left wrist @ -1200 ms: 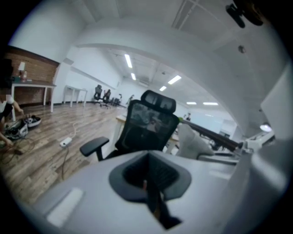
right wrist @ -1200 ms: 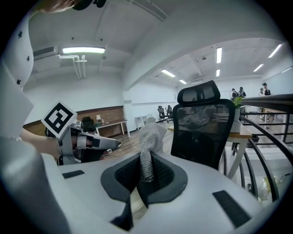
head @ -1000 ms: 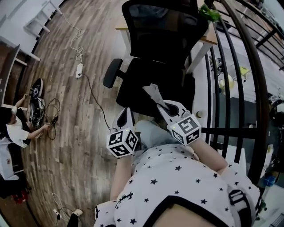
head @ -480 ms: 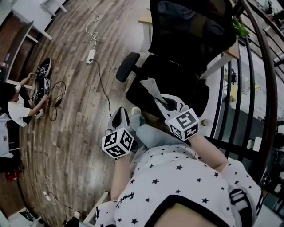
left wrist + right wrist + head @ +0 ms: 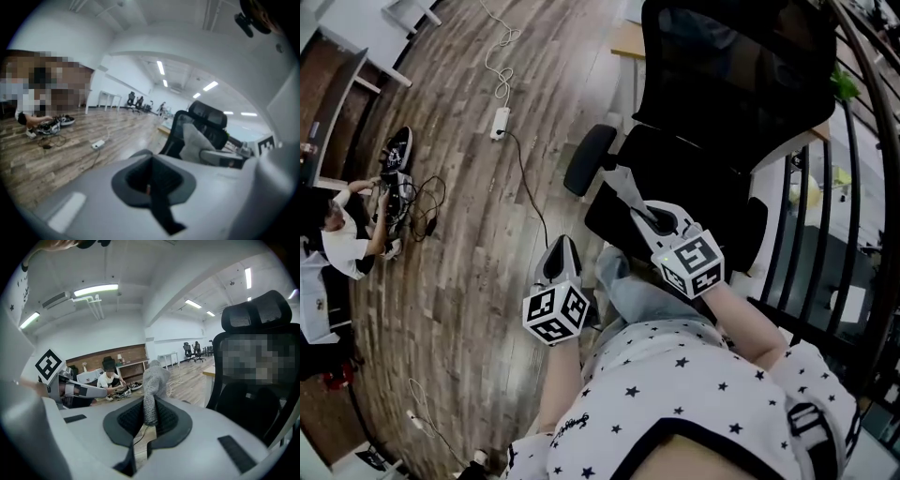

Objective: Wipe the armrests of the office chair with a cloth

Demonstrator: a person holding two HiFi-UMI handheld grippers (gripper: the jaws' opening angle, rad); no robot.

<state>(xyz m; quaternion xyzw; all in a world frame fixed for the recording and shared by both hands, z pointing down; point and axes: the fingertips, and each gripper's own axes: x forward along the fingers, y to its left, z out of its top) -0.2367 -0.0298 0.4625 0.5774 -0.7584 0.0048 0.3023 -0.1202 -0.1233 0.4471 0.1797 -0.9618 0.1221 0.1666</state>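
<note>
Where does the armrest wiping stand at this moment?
Done: the grey cloth is picked up, clamped between the right gripper's jaws. In hand: it is held up in front of the black office chair, touching no armrest. The left gripper is shut and empty. Left: wiping the black padded armrest and the one on the chair's other side; no wiping shows yet.

The office chair is black all over, its mesh back and armrest alike. The cloth is pale grey with a nubbly weave. The left gripper and right gripper are light grey with black pads, and each marker cube bears black-and-white squares. The floor is streaked brown wood planks. The shirt is white with small black stars. The power strip is white.
</note>
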